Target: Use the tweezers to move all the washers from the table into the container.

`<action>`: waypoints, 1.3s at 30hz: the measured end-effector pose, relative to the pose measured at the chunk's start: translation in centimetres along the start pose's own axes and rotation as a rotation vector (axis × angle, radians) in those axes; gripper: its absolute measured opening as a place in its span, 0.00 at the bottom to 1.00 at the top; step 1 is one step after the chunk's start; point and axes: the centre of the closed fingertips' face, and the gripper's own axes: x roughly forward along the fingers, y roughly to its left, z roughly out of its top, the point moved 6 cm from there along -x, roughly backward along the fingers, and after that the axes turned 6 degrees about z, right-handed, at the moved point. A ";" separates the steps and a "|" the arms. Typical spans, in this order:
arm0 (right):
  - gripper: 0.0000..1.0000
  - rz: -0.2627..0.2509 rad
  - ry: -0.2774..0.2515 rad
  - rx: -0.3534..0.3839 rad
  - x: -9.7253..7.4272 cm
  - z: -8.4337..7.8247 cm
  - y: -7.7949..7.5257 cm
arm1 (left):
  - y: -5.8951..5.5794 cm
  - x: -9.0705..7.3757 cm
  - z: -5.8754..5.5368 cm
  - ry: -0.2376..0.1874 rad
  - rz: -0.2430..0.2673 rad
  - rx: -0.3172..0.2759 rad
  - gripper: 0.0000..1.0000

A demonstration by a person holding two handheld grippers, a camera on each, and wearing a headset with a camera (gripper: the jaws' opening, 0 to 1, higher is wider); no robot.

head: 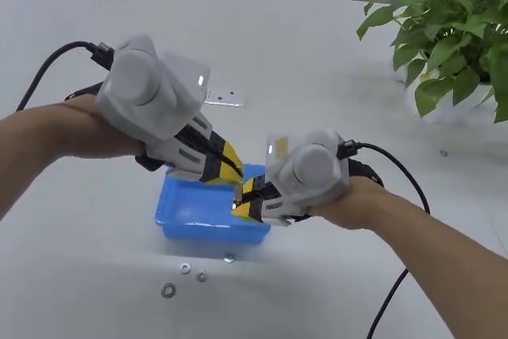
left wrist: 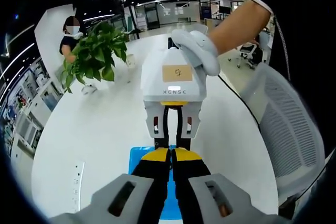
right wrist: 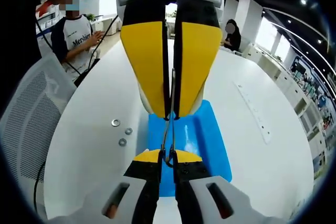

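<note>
Both grippers meet tip to tip directly above the blue container (head: 208,233). The right gripper (right wrist: 168,157) has its jaws pressed together on one end of the tweezers (right wrist: 167,139). The thin metal legs run on from its tips into the left gripper (right wrist: 170,113), whose yellow jaws stand almost together and appear to pinch the other end. The washers (head: 185,268) lie on the desk (head: 87,267) outside the container. In the right gripper view they sit off to the left of that gripper's jaws, well apart from the tweezers.

The step in hand looks like settling the tweezers between the two grippers so that one of them can work the tool. To do it well, one gripper should hold firm while the other re-seats. If both loosen together, the tool drops into the container beneath them. The working gripper ought to sit across the legs near mid-length, with the points projecting clear ahead of its jaws, so that a squeeze closes them. After that the points can go left and down to the nearest washer, low against the desk
</note>
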 end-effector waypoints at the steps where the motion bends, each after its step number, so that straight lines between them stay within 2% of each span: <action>1: 0.09 0.005 -0.001 0.005 0.2 -0.2 -0.1 | 0.1 0.2 -0.2 0.000 -0.004 -0.005 0.05; 16: 0.09 0.034 0.011 0.033 1.8 -2.2 -1.3 | 1.3 2.2 -2.2 0.008 -0.035 -0.031 0.05; 27: 0.10 0.062 0.020 0.036 3.0 -2.9 -1.8 | 1.8 2.9 -3.5 0.014 -0.040 -0.055 0.05; 39: 0.10 0.073 0.032 0.036 3.5 -3.3 -1.8 | 1.7 3.2 -4.1 0.014 -0.040 -0.067 0.05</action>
